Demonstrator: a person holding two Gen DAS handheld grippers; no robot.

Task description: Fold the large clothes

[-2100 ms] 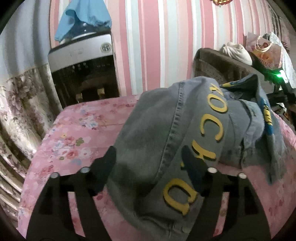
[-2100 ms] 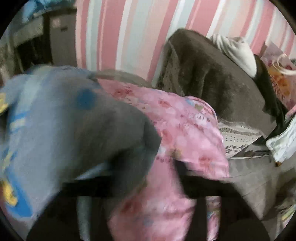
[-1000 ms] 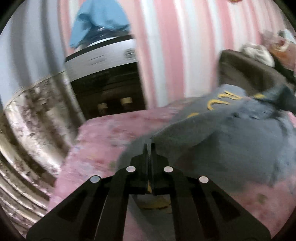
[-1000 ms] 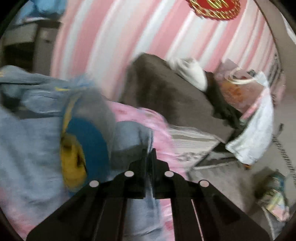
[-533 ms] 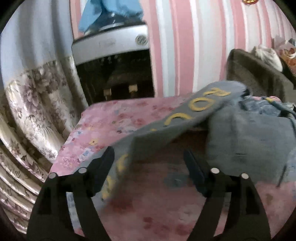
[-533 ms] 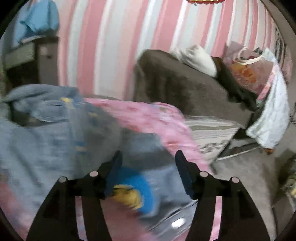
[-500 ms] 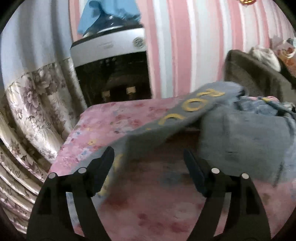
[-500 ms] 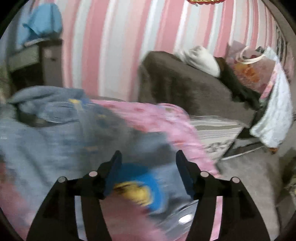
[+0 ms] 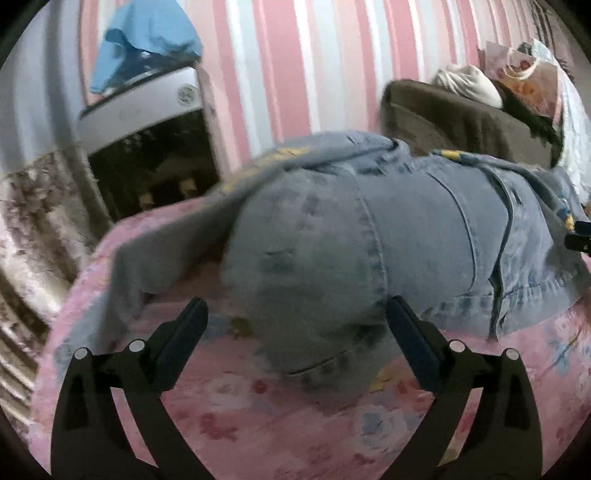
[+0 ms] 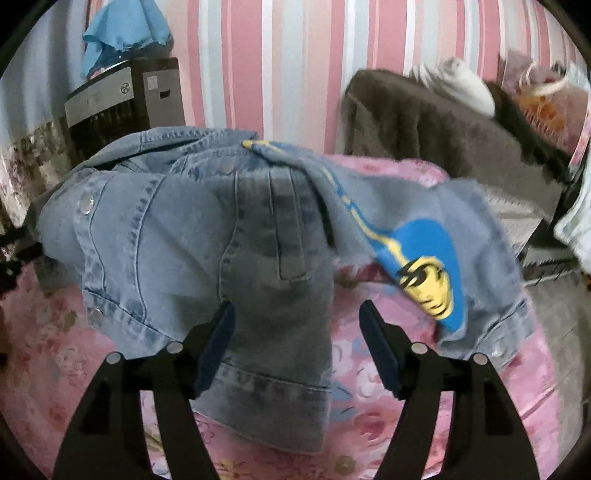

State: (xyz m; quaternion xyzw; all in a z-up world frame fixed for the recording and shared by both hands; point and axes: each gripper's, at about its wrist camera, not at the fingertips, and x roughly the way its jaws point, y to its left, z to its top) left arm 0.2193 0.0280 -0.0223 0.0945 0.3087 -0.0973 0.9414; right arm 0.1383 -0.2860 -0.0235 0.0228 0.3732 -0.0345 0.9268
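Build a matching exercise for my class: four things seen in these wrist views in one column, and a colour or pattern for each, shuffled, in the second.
Things:
1. denim jacket
2. bedspread
3. wall
4. cloth on the appliance

Colours or patterns:
A. pink, white and pale blue stripes
B. plain bright blue
C. faded blue with a yellow face print
D. pink with flowers

Pairs: 1-C, 2-D, 3-A, 4-B

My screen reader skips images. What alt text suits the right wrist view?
A denim jacket lies crumpled on a pink floral bedspread, one sleeve showing a blue and yellow face print. The right gripper hovers near its hem, jaws open, holding nothing.
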